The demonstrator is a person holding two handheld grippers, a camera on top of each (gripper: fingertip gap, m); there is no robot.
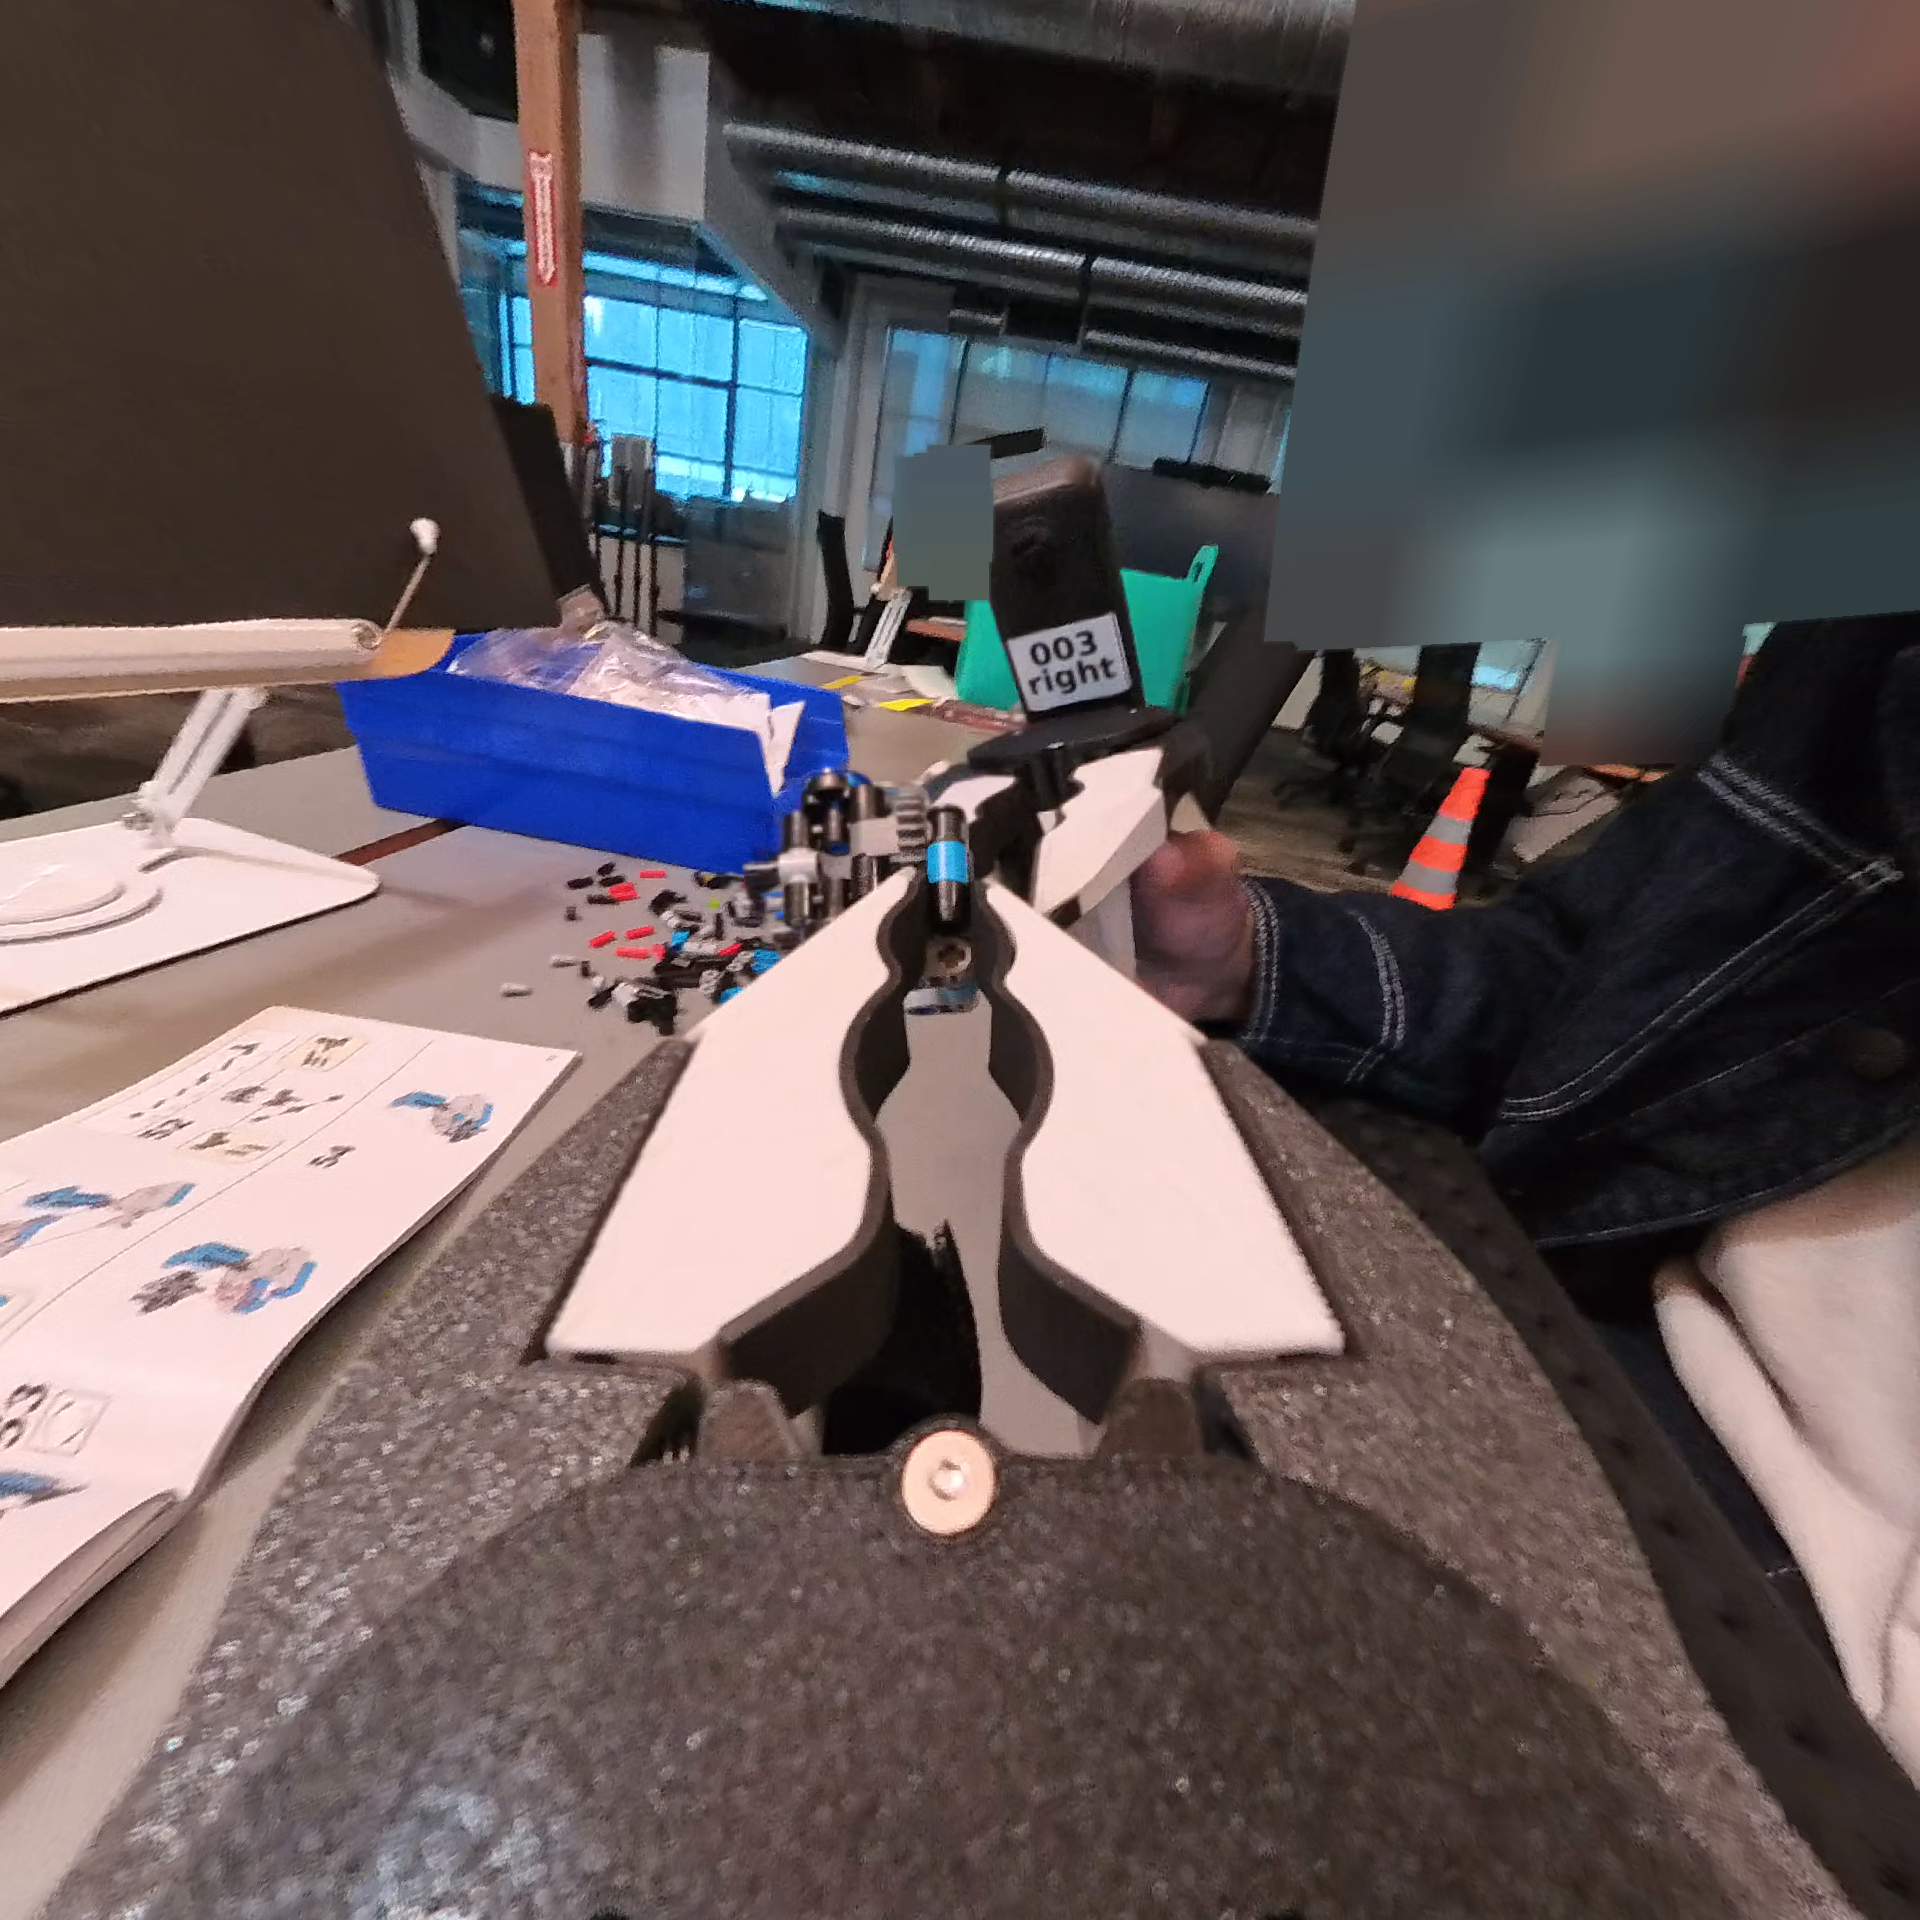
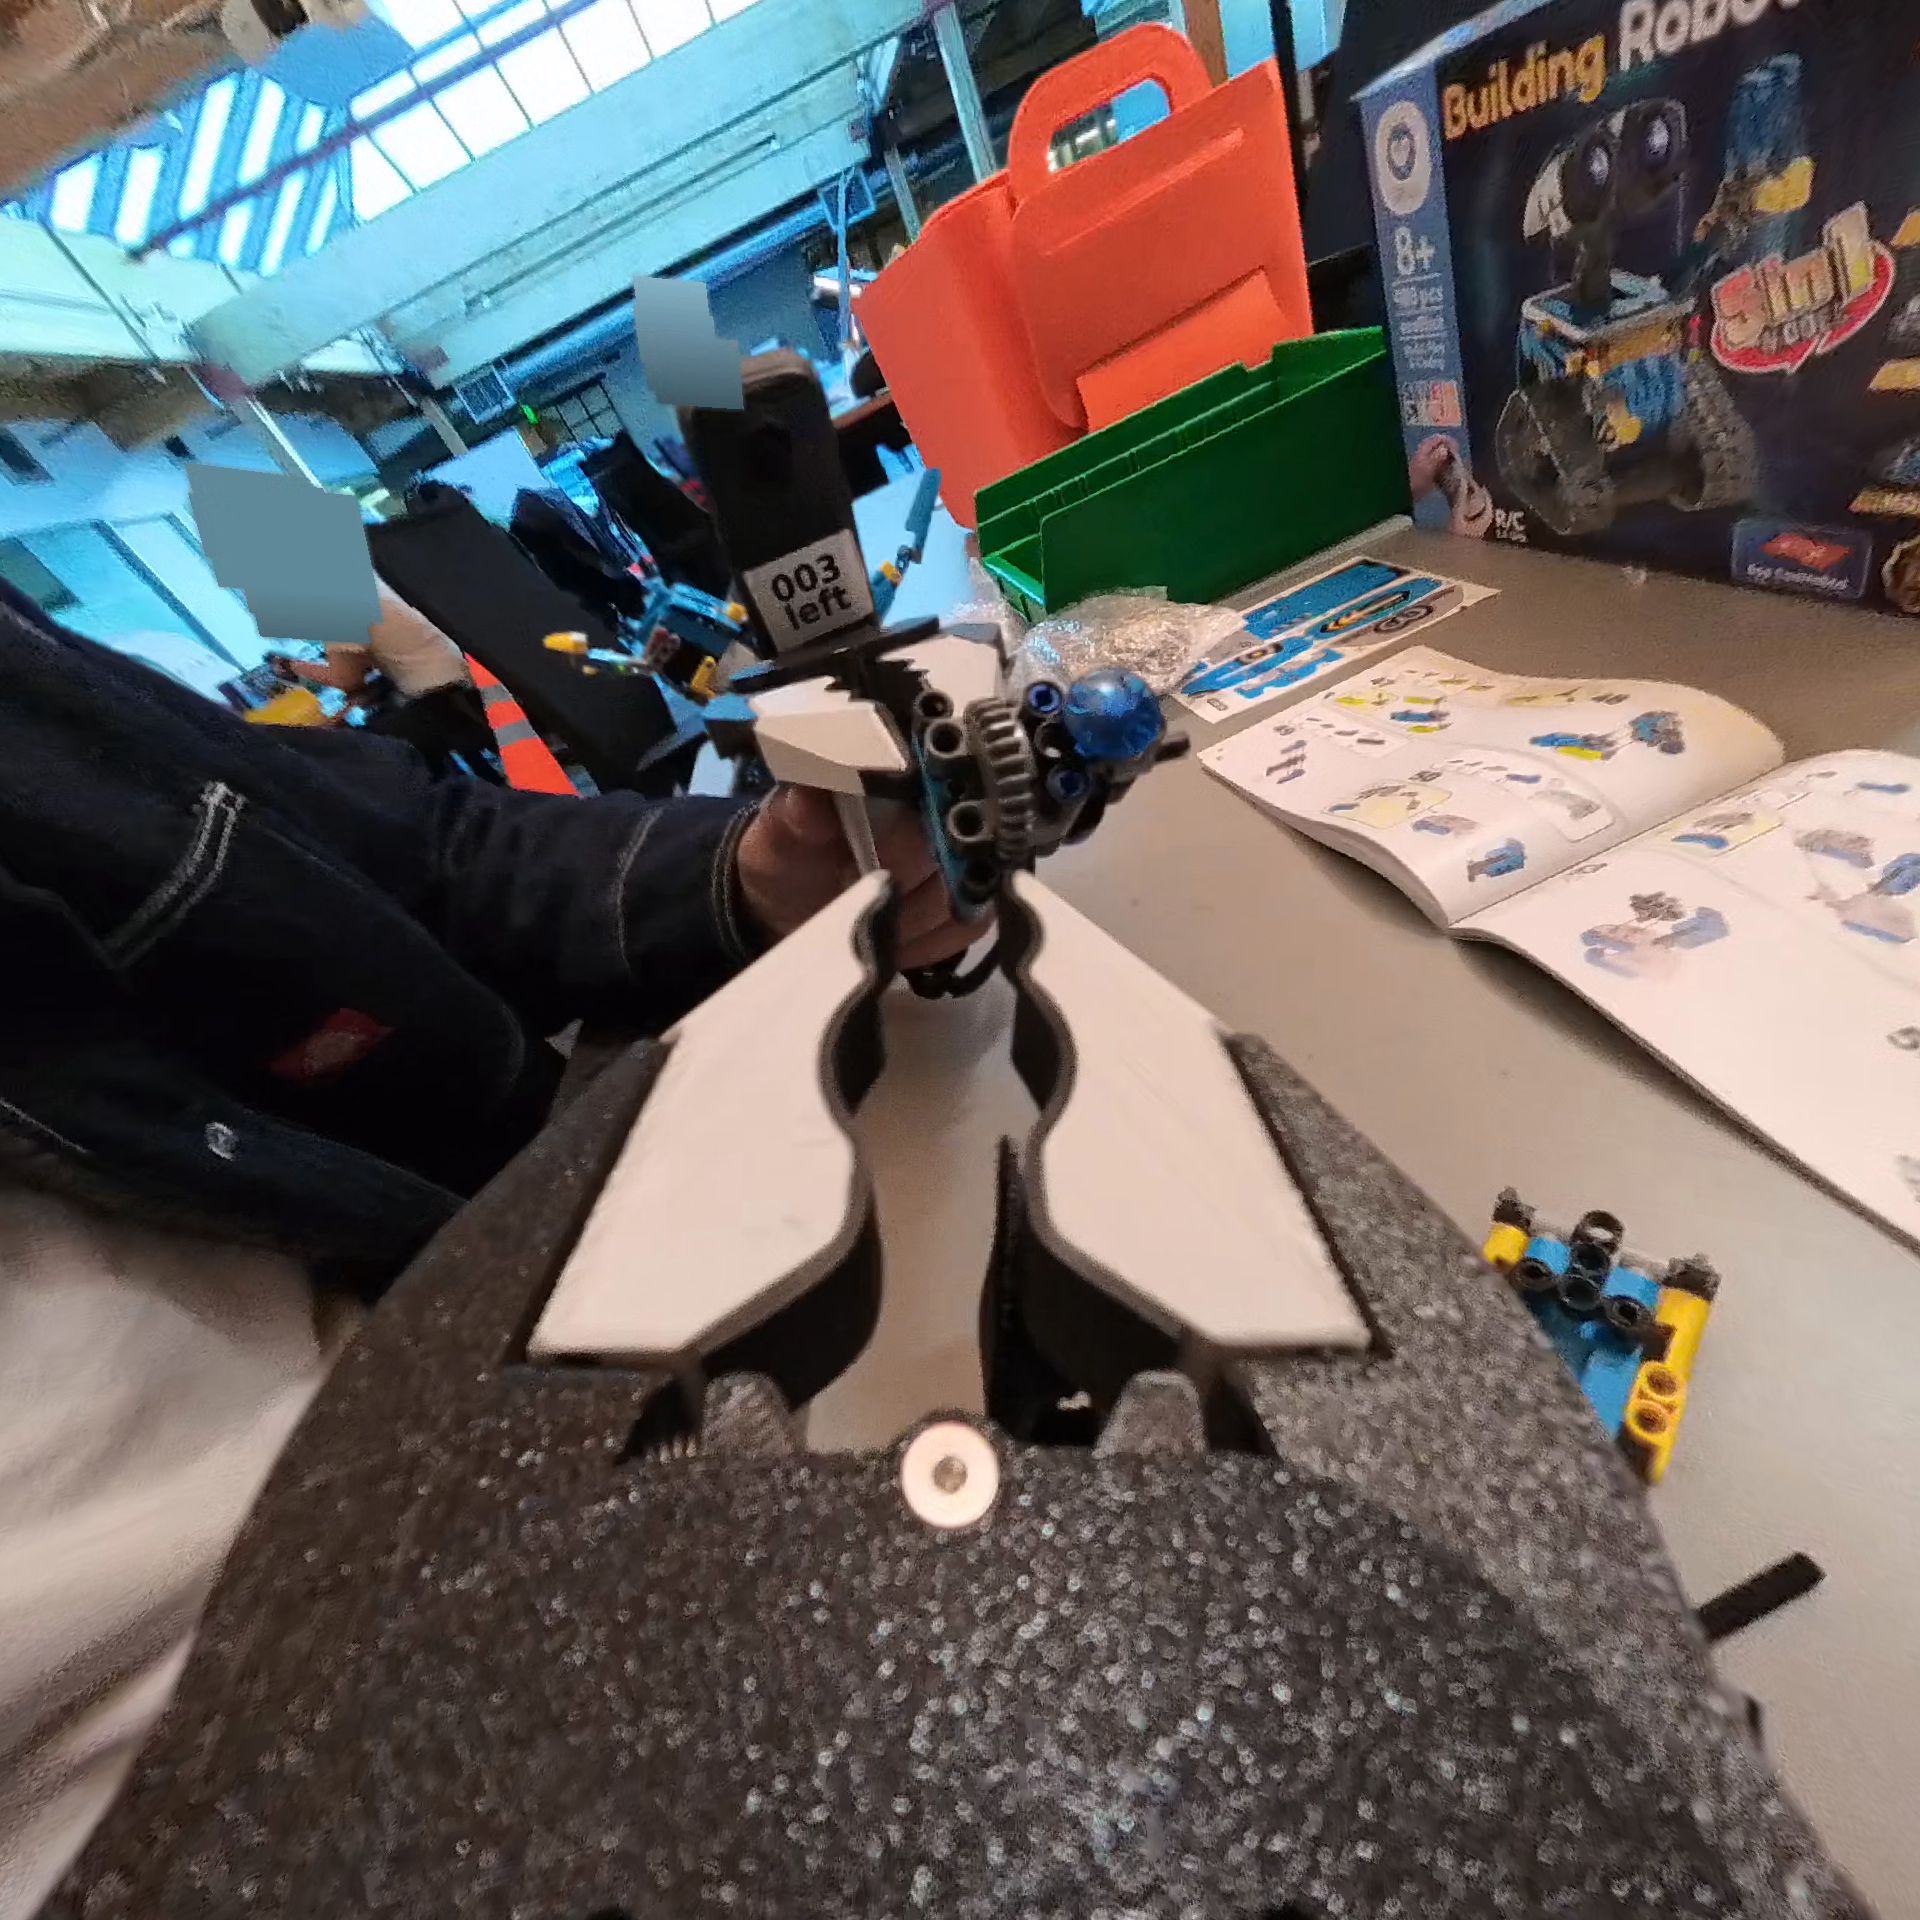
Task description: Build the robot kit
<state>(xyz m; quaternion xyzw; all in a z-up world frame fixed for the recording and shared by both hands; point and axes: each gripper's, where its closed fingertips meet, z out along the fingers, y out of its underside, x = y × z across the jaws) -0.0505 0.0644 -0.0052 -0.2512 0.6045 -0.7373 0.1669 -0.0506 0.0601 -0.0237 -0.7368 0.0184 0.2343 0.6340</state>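
A small building-brick assembly [image 2: 977,790] of black and blue beams, a grey gear and a blue dome is held in the air between both grippers. My right gripper [image 2: 954,883] is shut on its lower blue beam. My left gripper [image 1: 945,883] is shut on a black pin with a blue band [image 1: 948,868] at the side of the same assembly [image 1: 842,842]. The right gripper's white fingers [image 1: 1101,821] show beyond it in the left wrist view. The left gripper's fingers [image 2: 831,743] show beyond it in the right wrist view. A hand in a dark denim sleeve [image 1: 1558,997] holds each tool.
On the grey table lie an open instruction booklet [image 2: 1558,810], loose small parts [image 1: 665,935], a blue bin [image 1: 582,748], a white lamp base [image 1: 156,873], a blue-and-yellow sub-assembly [image 2: 1600,1320], a green bin [image 2: 1195,499], an orange bag [image 2: 1091,281] and the kit box [image 2: 1662,291]. My left and right fingertips are right by each other.
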